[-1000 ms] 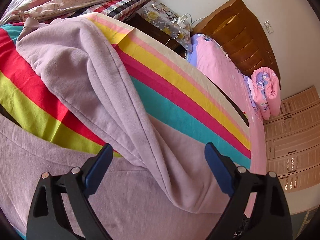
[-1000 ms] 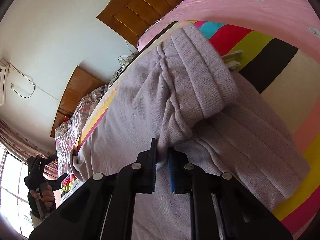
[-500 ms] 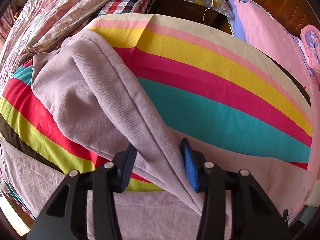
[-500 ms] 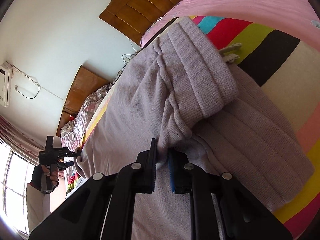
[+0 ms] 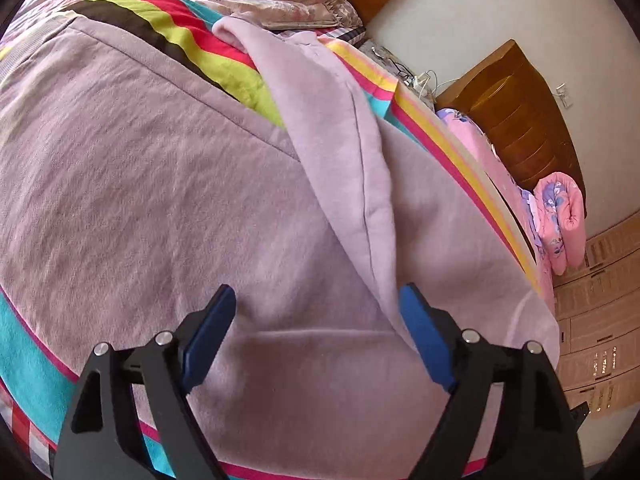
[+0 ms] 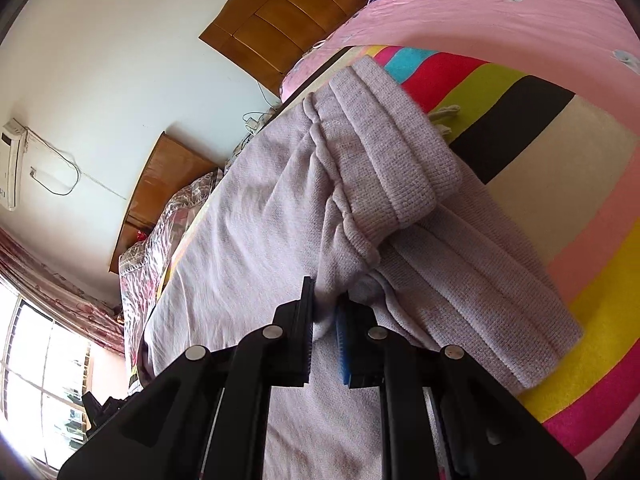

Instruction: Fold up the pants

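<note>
Striped bedding point(image 5: 208, 52) covers the bed, with one pair of lilac pants point(image 5: 160, 200) spread across it, waistband point(image 6: 400, 152) toward the bed's pink far side point(image 6: 500, 12). One leg point(image 5: 340, 140) lies folded back over the other, so the fold looks partly made. The left gripper point(image 5: 316, 336) hovers over that fold, its fingers point(image 5: 210, 330) opening wide with cloth below them but none pinched. The right gripper point(image 6: 326, 320) has its fingers point(image 6: 306, 320) pressed on a bunch of fabric near the waistband, likely anchoring the pants. Two grippers, two wooden headboards point(image 5: 532, 128).
</note>
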Motion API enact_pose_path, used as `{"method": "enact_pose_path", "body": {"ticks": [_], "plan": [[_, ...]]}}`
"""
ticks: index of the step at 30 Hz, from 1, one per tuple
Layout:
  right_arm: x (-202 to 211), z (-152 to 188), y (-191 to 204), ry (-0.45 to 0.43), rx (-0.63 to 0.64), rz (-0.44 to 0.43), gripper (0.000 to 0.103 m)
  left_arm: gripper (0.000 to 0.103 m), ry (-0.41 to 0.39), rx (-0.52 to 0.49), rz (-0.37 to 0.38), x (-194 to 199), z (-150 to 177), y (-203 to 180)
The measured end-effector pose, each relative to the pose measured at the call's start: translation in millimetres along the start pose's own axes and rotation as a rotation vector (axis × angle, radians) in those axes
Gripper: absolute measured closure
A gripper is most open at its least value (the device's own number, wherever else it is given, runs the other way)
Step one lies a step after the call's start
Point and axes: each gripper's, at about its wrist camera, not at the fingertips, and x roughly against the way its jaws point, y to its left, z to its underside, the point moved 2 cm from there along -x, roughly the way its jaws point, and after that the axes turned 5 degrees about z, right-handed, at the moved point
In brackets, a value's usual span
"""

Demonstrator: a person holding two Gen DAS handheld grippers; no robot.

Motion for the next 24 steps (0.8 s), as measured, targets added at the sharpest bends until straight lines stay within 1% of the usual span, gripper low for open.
{"method": "enact_pose_path", "body": {"ticks": [2,5,6,7,8,9,10,11,12,13,14,16,17,19,20,21,22,23,24], "plan": [[0.7,0.1,0.8,-0.001,-0.006,0.002,0.090,0.020,-0.011,-0.014,0.053,5.2,-7.9,-11.8],[-1.5,0.9,1.2,0.000,-0.004,0.020,0.090,0.019,0.007,-0.075,0.080,0.5,-15.0,-36.6],[-3.5,-0.4,0.5,0.001,-0.003,0.026,0.090,0.018,0.021,-0.088,0.075,-4.9,-16.2,-42.4],[-5.1,-0.9,-0.4,0.003,-0.002,0.031,0.090,0.018,0.042,-0.102,0.039,-13.2,-16.7,-46.9],[-5.6,-0.7,0.2,0.006,-0.002,0.034,0.090,0.020,0.072,-0.108,-0.013,-22.8,-16.9,-49.8],[-6.8,-1.6,-0.6,0.009,-0.001,0.034,0.090,0.026,0.093,-0.098,-0.034,-31.8,-18.3,-49.2],[-7.1,-1.6,1.5,0.011,0.001,0.033,0.090,0.036,0.106,-0.084,-0.029,-38.4,-19.5,-46.1],[-6.6,-2.8,2.9,0.013,0.005,0.032,0.090,0.064,0.088,-0.086,-0.060,-42.2,-24.8,-41.8],[-5.2,-5.5,5.6,0.013,0.015,0.029,0.090,0.097,0.081,-0.091,-0.065,-41.8,-30.8,-41.1],[-1.5,-8.9,11.1,0.011,0.033,0.020,0.090,0.099,0.081,-0.075,-0.002,-38.8,-37.2,-41.6],[5.2,-13.7,18.5,0.002,0.057,0.001,0.091,0.099,0.062,-0.063,0.064,-32.7,-44.6,-43.3],[26.3,-24.5,36.3,-0.030,0.100,-0.064,0.092,0.099,-0.008,-0.086,0.156,-2.7,-59.7,-54.8],[38.9,-29.0,45.1,-0.045,0.123,-0.094,0.093,0.099,-0.043,-0.104,0.190,15.2,-62.0,-64.8],[64.8,-31.7,55.3,-0.079,0.181,-0.117,0.093,0.099,-0.106,-0.156,0.197,52.4,-60.8,-73.6],[74.2,-29.6,53.3,-0.080,0.197,-0.123,0.093,0.099,-0.117,-0.182,0.195,65.3,-53.5,-74.9],[79.3,-24.9,46.3,-0.065,0.199,-0.125,0.093,0.098,-0.111,-0.197,0.187,72.8,-43.6,-70.7],[79.7,-17.3,35.3,-0.037,0.187,-0.121,0.093,0.098,-0.092,-0.195,0.170,75.8,-30.6,-58.6],[74.7,-6.5,21.5,0.006,0.163,-0.108,0.093,0.098,-0.061,-0.183,0.145,72.8,-15.7,-44.0],[66.4,6.8,6.9,0.055,0.140,-0.083,0.093,0.097,-0.029,-0.165,0.111,69.9,5.8,-24.7]]}}
